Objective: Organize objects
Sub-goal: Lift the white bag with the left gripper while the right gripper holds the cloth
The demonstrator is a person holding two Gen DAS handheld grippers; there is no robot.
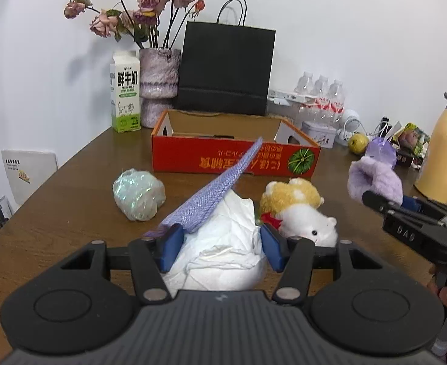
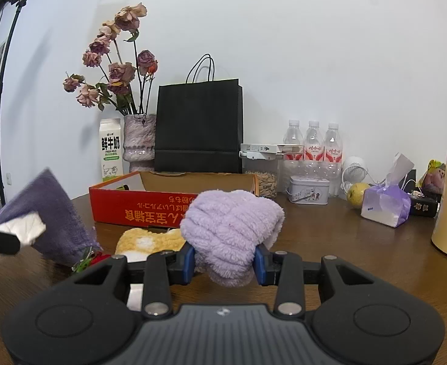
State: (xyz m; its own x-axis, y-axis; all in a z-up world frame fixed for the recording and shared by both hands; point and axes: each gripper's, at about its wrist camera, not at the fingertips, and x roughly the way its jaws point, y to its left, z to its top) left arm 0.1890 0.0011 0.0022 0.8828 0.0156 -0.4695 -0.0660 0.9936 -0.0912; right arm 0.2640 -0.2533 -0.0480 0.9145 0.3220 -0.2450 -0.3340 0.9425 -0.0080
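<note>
Crumpled white tissue [image 1: 223, 243], lilac fleece [image 2: 232, 228]

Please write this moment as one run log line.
left gripper: shut on white tissue, purple cloth | right gripper: shut on lilac fleece | red box: not reached

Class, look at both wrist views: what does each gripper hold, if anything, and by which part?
The left gripper pinches crumpled white paper with a purple cloth, near their lower end. The right gripper clamps the lilac fleece bundle at its bottom edge.

Left gripper [image 1: 220, 249] fingers clamp a load; right gripper [image 2: 227, 261] fingers grip likewise.
</note>
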